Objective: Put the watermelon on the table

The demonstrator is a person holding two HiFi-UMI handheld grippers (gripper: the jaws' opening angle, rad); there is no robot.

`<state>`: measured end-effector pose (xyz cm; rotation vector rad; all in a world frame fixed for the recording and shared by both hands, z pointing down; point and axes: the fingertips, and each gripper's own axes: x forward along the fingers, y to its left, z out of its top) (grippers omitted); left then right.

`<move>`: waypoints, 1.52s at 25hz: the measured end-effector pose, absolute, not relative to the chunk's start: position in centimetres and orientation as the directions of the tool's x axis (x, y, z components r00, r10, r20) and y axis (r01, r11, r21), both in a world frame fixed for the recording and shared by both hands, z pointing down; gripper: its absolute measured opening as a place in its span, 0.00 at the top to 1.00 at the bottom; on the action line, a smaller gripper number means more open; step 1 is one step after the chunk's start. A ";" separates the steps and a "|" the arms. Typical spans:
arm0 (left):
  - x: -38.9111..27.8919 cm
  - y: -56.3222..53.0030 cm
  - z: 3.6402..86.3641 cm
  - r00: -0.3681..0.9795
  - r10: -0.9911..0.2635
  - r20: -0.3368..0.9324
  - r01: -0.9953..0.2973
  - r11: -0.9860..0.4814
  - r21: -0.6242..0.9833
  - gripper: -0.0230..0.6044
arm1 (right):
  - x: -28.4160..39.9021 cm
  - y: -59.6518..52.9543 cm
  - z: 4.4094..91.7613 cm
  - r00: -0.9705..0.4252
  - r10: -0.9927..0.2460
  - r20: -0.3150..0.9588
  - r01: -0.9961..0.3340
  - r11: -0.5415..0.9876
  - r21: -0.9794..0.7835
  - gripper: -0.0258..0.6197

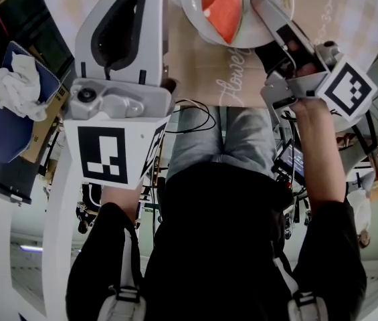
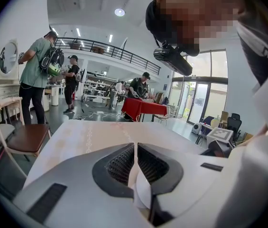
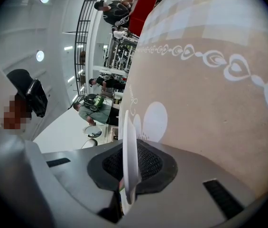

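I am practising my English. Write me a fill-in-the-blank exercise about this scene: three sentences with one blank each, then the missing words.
1. The right hand-held gripper is shut on the rim of a white ____.
2. The red slice lying on it is ____.
3. The crumpled white cloth lies on a bag-like thing whose colour is ____.

Missing words: plate; watermelon; blue.
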<state>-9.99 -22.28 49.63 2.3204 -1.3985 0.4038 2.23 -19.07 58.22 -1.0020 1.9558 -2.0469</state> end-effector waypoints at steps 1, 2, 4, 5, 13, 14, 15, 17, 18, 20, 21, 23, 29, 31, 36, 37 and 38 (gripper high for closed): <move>-10.0 -22.2 49.6 0.458 -0.773 0.439 -0.888 -0.420 0.187 0.91 | 2.2 -19.1 58.2 -0.767 -0.523 0.371 -0.350 -0.144 -0.926 0.92; -10.0 -22.2 49.5 0.459 -0.774 0.436 -0.888 -0.420 0.187 0.91 | 2.2 -19.1 58.2 -0.767 -0.519 0.378 -0.361 -0.139 -0.922 0.92; -10.0 -22.2 49.4 0.459 -0.775 0.434 -0.888 -0.421 0.187 0.91 | 2.2 -19.1 58.1 -0.766 -0.509 0.392 -0.382 -0.129 -0.915 0.92; -10.0 -22.2 49.3 0.459 -0.775 0.434 -0.887 -0.422 0.186 0.91 | 2.1 -19.1 58.1 -0.767 -0.501 0.400 -0.393 -0.126 -0.911 0.92; -9.7 -22.2 48.1 0.464 -0.773 0.432 -0.884 -0.434 0.173 0.91 | 1.0 -18.9 57.4 -0.788 -0.400 0.467 -0.500 -0.026 -0.866 0.73; -9.6 -22.2 47.9 0.465 -0.773 0.432 -0.883 -0.436 0.171 0.91 | 1.1 -18.6 57.5 -0.783 -0.389 0.485 -0.520 -0.017 -0.854 0.72; -9.5 -22.2 47.7 0.466 -0.773 0.431 -0.883 -0.438 0.170 0.91 | 1.3 -18.4 57.6 -0.776 -0.379 0.504 -0.543 -0.006 -0.840 0.71; -9.3 -22.1 47.2 0.468 -0.774 0.427 -0.882 -0.442 0.165 0.91 | 1.8 -17.9 57.7 -0.759 -0.364 0.539 -0.585 0.019 -0.811 0.69; -9.2 -22.1 47.0 0.469 -0.774 0.425 -0.881 -0.444 0.163 0.91 | 2.1 -17.8 57.7 -0.752 -0.360 0.553 -0.601 0.028 -0.799 0.69; -9.1 -22.0 46.6 0.470 -0.774 0.424 -0.880 -0.448 0.158 0.91 | 2.7 -17.5 57.7 -0.741 -0.357 0.569 -0.619 0.032 -0.785 0.67; -9.1 -22.0 46.5 0.471 -0.774 0.423 -0.879 -0.450 0.154 0.91 | 2.9 -17.5 57.6 -0.735 -0.357 0.577 -0.627 0.033 -0.778 0.67; -9.0 -22.0 46.1 0.471 -0.775 0.421 -0.879 -0.454 0.148 0.91 | 3.7 -17.4 57.7 -0.707 -0.360 0.608 -0.665 0.048 -0.745 0.65; -8.8 -22.0 44.8 0.472 -0.776 0.418 -0.878 -0.459 0.139 0.91 | 6.4 -17.4 57.3 -0.581 -0.402 0.708 -0.801 0.131 -0.583 0.64; -8.5 -21.9 44.2 0.474 -0.774 0.419 -0.876 -0.464 0.133 0.91 | 6.5 -17.7 56.2 -0.569 -0.416 0.710 -0.814 0.160 -0.558 0.64; -7.5 -21.8 41.4 0.479 -0.783 0.397 -0.873 -0.471 0.126 0.91 | 6.1 -18.4 51.8 -0.552 -0.473 0.687 -0.832 0.258 -0.491 0.64; -7.3 -21.9 40.7 0.479 -0.787 0.389 -0.874 -0.467 0.133 0.91 | 5.9 -18.5 50.7 -0.555 -0.482 0.678 -0.831 0.283 -0.479 0.64; -7.1 -21.8 39.9 0.480 -0.790 0.382 -0.875 -0.464 0.139 0.91 | 5.6 -18.6 49.6 -0.560 -0.492 0.666 -0.828 0.306 -0.470 0.65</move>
